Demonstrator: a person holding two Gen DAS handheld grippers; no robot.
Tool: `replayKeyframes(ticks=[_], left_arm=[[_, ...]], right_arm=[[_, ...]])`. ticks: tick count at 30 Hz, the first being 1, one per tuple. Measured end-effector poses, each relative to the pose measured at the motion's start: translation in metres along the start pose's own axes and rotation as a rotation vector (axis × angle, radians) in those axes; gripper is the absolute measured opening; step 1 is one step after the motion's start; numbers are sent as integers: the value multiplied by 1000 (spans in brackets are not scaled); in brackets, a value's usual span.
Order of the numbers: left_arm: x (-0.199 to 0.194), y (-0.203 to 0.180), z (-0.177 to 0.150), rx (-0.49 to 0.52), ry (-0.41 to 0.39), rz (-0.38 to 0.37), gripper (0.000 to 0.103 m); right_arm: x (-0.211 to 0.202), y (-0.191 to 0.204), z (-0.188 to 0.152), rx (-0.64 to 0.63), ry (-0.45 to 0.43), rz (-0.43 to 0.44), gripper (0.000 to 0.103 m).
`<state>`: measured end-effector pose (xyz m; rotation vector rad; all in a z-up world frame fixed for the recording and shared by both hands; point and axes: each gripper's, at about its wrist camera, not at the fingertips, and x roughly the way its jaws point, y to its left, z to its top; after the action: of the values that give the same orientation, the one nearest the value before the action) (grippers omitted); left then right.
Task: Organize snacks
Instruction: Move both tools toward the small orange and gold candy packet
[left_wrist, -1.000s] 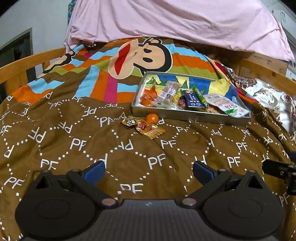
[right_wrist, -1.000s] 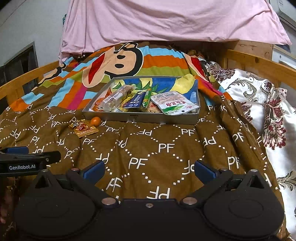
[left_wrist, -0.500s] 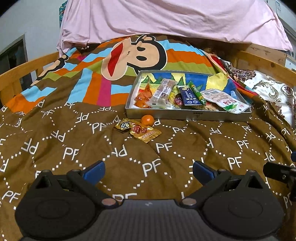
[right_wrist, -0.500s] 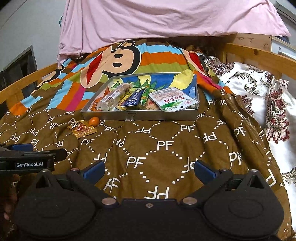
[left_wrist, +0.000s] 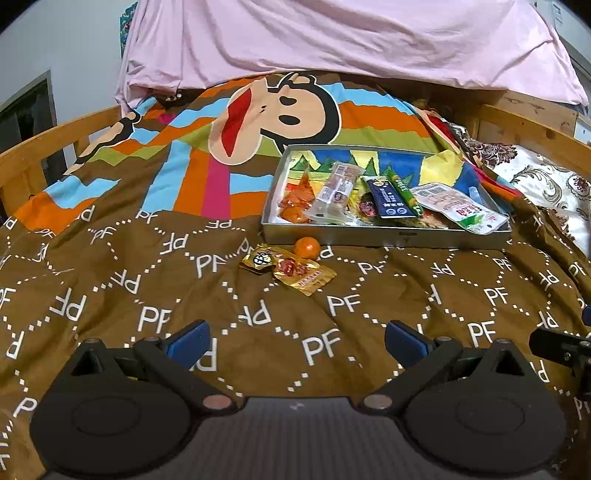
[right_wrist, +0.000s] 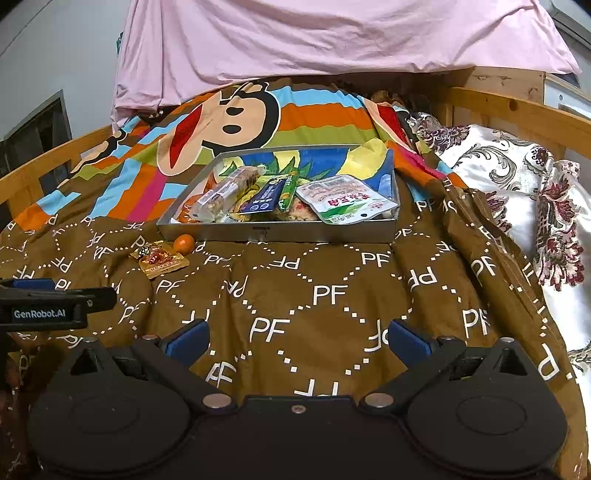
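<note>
Two wrist views over a bed covered by a brown blanket (left_wrist: 258, 325) printed with white "PF" letters and a cartoon monkey. The left claw (left_wrist: 297, 341) appears at the bottom of its own view with its blue-tipped fingers (left_wrist: 188, 341) spread wide apart, nothing between them; it hangs above bare blanket. The right claw (right_wrist: 299, 341) is likewise spread and empty, its fingers (right_wrist: 410, 339) over the blanket in the foreground of the right wrist view.

A shallow metal tray (left_wrist: 388, 236) sits on the blanket, well ahead of both claws. It holds a heap of snack packets, among them a white-and-green packet (right_wrist: 343, 205) at the right end, a dark blue packet (left_wrist: 391, 203) near the middle, a clear wrapped bar (left_wrist: 334, 192) and an orange packet (left_wrist: 299, 199) at the left end.

Three snacks lie loose on the blanket just in front of the tray's near left corner: a small orange fruit (left_wrist: 307, 247) beside the tray wall, a gold packet (left_wrist: 304, 275) with red print, and a smaller gold packet (left_wrist: 260, 258) touching it on the left. These lie ahead of the left claw, well apart from its fingers, and far to the left front of the right claw.

A wooden bed rail (right_wrist: 517, 110) borders the bed, and a pink sheet (left_wrist: 332, 37) hangs behind.
</note>
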<state>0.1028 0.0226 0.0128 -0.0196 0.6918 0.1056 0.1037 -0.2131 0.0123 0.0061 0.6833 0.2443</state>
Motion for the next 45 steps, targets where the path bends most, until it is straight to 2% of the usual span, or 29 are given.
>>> replayKeyframes(ticks=[7,18,25,31,36,45], left_arm=[[2,11,7,-4,0,14,103],[4,19,35,88,-43,50,103],[12,24,45,126,-13,81,103],[21,19,50,171,-3,128,103],[36,16,51,182,18,141,103],[80,-2,60,245,102,107,103]], right_arm=[[8,8,4,-15,-13,8,102],[39,34,41,-53,-107,54,102],[59,47,47,-42,-137,68,102],[60,47,44,-128,-223,38,102],[62,40,44,-145,-241,39,102],[76,32,45,-124,-231,34,102]])
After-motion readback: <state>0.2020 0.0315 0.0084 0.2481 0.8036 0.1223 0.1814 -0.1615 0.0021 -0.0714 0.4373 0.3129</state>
